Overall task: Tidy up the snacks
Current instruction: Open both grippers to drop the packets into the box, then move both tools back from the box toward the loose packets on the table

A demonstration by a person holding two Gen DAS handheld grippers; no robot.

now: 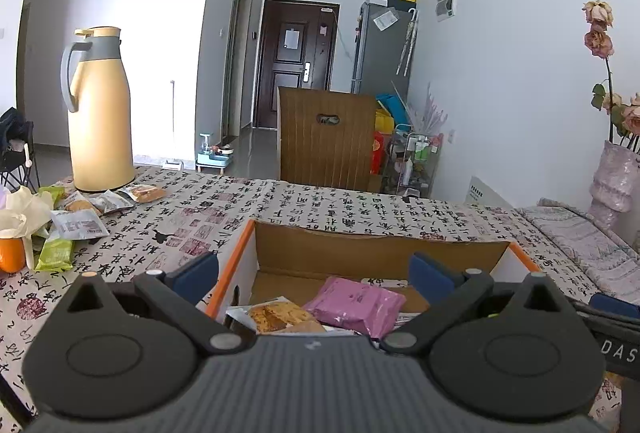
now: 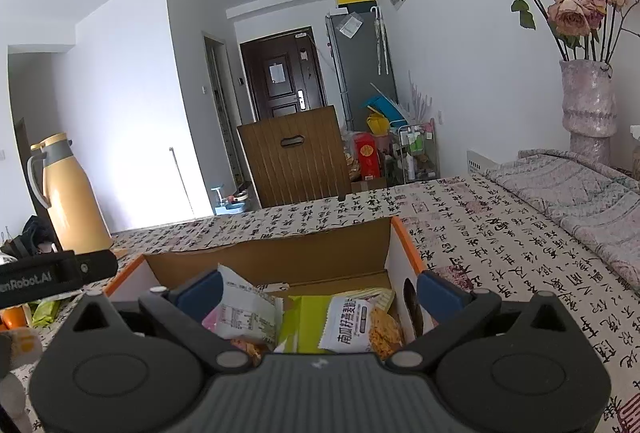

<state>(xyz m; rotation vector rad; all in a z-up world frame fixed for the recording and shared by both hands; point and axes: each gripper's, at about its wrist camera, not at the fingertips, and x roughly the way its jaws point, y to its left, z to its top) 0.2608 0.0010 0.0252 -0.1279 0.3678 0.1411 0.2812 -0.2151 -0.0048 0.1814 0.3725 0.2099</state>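
1. Left wrist view: calligraphy-print tablecloth [image 1: 320, 209] covers the table, w/ a yellow thermos [image 1: 100, 113] at far left and a hallway door behind. Open cardboard box [image 1: 380, 247] sits just ahead of the left gripper [image 1: 314, 273]. Its jaws stand wide, nothing between the blue pads. Inside the box: pink packet [image 1: 356, 303] and a biscuit packet [image 1: 276, 317], lying flat. Loose snack packets [image 1: 76, 221] are in a heap at far left by the thermos, well apart from the box; an orange [image 1: 10, 255] is beside them.

2. Right wrist view: same tablecloth, vase of dried roses [image 2: 588, 101] at right on a folded quilted cloth [image 2: 580, 189]. Right gripper [image 2: 318, 293] hovers over the box, jaws wide and empty. A white packet [image 2: 244, 309] lies against the left pad but isn't clamped. Green packet [image 2: 300, 321] and white-label packet [image 2: 348, 321] rest in the box below.

3. Step, my read: mid-task; several snacks boxed, both grippers free, pile still outside.

4. Next move prob. calls for swinging the left gripper over to the pile, picking one packet by a flat edge, carrying it back w/o snagging the box wall.
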